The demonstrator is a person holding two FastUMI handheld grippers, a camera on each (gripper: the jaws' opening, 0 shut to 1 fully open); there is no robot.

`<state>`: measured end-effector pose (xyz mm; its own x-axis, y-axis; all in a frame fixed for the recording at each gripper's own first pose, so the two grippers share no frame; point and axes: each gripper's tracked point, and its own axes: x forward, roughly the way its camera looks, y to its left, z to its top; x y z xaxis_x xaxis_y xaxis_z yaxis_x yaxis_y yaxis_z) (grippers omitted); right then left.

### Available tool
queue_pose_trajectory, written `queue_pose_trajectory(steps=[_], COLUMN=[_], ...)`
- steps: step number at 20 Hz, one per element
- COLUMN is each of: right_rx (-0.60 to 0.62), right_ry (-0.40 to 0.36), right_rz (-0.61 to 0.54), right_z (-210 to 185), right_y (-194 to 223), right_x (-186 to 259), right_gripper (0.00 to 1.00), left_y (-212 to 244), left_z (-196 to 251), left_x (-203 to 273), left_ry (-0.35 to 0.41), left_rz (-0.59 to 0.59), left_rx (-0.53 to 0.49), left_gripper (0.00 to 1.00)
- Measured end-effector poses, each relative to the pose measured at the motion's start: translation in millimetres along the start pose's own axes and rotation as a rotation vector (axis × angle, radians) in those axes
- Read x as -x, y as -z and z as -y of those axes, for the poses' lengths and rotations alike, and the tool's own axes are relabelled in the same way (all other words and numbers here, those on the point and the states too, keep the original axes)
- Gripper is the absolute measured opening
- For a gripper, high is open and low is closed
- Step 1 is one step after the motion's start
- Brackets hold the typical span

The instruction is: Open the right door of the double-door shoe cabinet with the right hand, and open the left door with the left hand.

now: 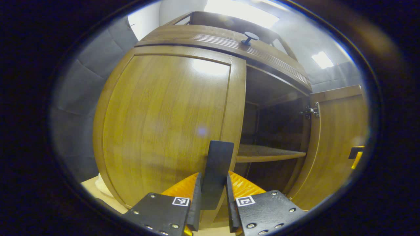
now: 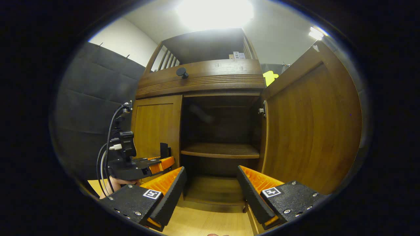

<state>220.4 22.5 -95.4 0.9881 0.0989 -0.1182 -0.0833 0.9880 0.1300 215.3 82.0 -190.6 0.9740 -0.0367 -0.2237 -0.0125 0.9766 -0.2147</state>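
Closest to the lens in the left gripper view, the left gripper [image 1: 213,196] is sitting at the bottom centre, its two fingers [image 1: 196,200] pressing from both sides on the dark flat handle [image 1: 216,170] of the left door [image 1: 164,121]. That left door is filling the left and middle of this view and is lying flush with the shoe cabinet [image 1: 229,42], not swung out. To its right, the cabinet's inside is showing dark, with a wooden shelf [image 1: 269,153] crossing it, and at the far right the right door [image 1: 338,141] is standing wide open on its hinge [image 1: 310,111].

Over in the right gripper view, the left gripper [image 2: 162,162] is showing at lower left, a hand under it, clamped at the handle on the closed left door [image 2: 157,127]. At the bottom, the right gripper [image 2: 211,186] is hanging with its fingers spread well apart, touching nothing, facing the open compartment. On the right, the opened right door [image 2: 311,131] is reaching toward the frame's edge.
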Motion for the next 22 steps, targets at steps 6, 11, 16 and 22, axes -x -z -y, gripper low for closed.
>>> queue_pose_trajectory(steps=[6, 11, 16, 22], right_rx=[-0.038, -0.027, -0.024, -0.016], right_ry=[-0.018, 0.012, -0.001, -0.027], right_rz=[-0.002, -0.045, -0.068, -0.075], right_z=[-3, 0, 0, -14], right_y=[0, 8, 15, 9], right_x=[0, -4, -10, -17], right_gripper=[0.95, 0.95, 0.95, 0.95], left_y=[2, 0, -2, -9], left_z=[-6, -2, 2, 5], left_x=[-1, 2, 1, 6], left_ry=[-0.043, -0.013, 0.027, 0.081], left_rz=[-0.023, -0.027, -0.022, -0.025], left_rx=[-0.110, -0.082, -0.068, -0.057], left_gripper=[0.22, 0.28, 0.15, 0.28])
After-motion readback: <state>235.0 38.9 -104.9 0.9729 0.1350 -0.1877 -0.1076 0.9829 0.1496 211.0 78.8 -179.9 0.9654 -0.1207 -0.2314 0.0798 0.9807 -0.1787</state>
